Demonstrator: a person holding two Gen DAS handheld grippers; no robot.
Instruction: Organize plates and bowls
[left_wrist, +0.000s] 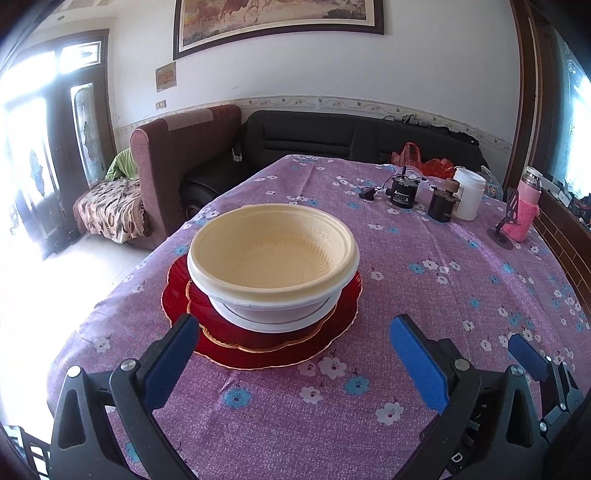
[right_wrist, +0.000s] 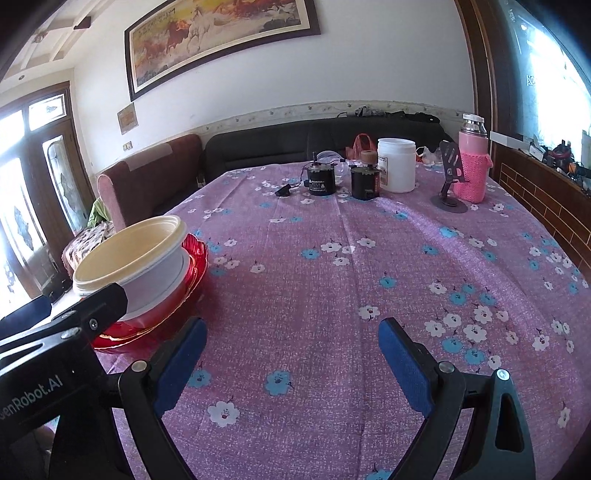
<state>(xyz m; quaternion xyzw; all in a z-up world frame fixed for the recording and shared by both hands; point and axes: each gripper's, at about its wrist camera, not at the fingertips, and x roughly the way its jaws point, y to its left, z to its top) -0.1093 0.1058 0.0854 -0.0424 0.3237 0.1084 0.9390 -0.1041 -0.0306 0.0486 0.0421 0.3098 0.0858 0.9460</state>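
Observation:
A cream bowl (left_wrist: 273, 254) is nested in a white bowl (left_wrist: 273, 314), and both stand on stacked red plates (left_wrist: 258, 350) with gold rims. My left gripper (left_wrist: 295, 325) is open just in front of this stack, its blue pads (left_wrist: 173, 358) to either side of the plates' near edge, holding nothing. In the right wrist view the same stack of bowls (right_wrist: 129, 254) and red plates (right_wrist: 147, 325) sits at the far left, partly hidden by the left gripper's arm (right_wrist: 66, 339). My right gripper (right_wrist: 291, 328) is open over bare cloth, empty.
The table wears a purple flowered cloth (right_wrist: 332, 280). At its far end stand two small black motors (right_wrist: 321, 182), a white jar (right_wrist: 397, 164), a pink flask (right_wrist: 472, 166) and a phone stand (right_wrist: 448, 184). Sofas lie beyond the table; its left edge is close to the plates.

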